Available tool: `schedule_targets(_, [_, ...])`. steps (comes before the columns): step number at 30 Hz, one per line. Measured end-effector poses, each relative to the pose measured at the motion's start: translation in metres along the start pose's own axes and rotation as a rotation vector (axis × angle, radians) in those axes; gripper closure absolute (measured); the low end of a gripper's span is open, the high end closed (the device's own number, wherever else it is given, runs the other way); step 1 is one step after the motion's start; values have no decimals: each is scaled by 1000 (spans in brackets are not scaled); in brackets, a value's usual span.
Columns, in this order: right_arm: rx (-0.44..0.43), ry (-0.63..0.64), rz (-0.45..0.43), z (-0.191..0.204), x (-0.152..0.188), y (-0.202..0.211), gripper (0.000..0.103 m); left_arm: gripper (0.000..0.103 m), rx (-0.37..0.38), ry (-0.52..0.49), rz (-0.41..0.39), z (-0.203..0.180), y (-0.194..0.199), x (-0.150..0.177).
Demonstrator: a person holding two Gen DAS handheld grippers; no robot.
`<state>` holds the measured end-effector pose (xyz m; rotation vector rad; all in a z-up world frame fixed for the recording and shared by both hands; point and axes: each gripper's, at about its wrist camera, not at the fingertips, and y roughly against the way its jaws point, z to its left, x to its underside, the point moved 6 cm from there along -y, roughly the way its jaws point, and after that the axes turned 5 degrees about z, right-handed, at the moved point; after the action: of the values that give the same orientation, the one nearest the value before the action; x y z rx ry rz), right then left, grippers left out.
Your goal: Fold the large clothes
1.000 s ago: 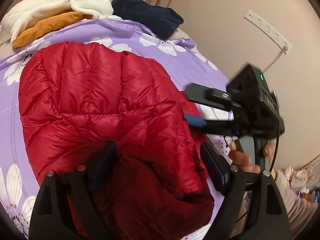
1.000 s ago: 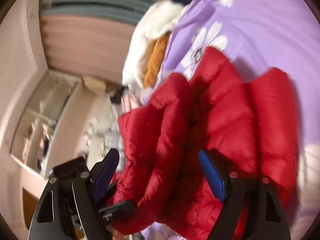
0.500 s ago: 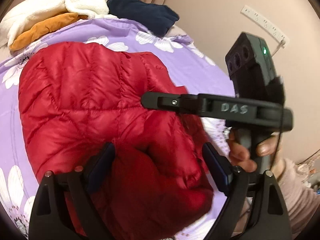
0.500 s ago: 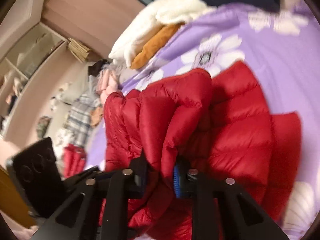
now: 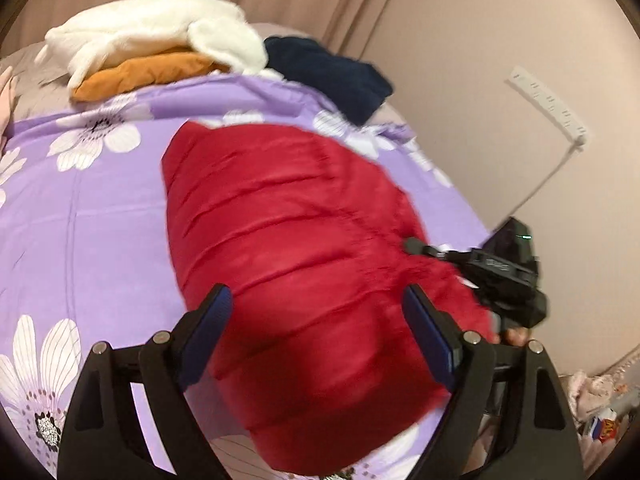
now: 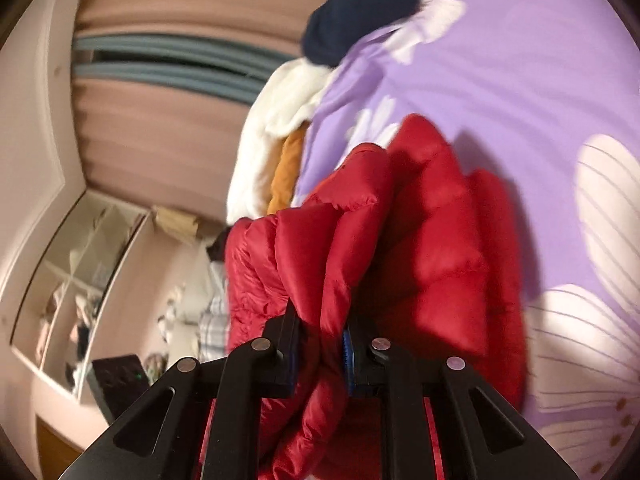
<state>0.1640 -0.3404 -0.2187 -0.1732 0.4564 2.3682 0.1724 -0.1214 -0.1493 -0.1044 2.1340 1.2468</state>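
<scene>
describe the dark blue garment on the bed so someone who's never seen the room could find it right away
Start at the bed with the purple flowered sheet and look to its far edge near the curtains. Three folded garments sit there; the dark blue garment lies nearest the wall. It is the only dark one, beside the white fleece stacked on the orange garment.
</scene>
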Motion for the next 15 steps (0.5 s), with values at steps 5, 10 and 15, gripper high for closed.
schedule_targets(5, [72, 1, -20, -12, 2, -1, 85, 17, -133, -80, 72, -7, -37, 2])
schedule_targets(10, [127, 25, -12, -21, 4, -3, 86, 11, -190, -112, 135, 2, -61, 11])
schedule_targets(15, [157, 58, -1, -23, 5, -3, 85, 8, -198, -121, 154, 6, -67, 15])
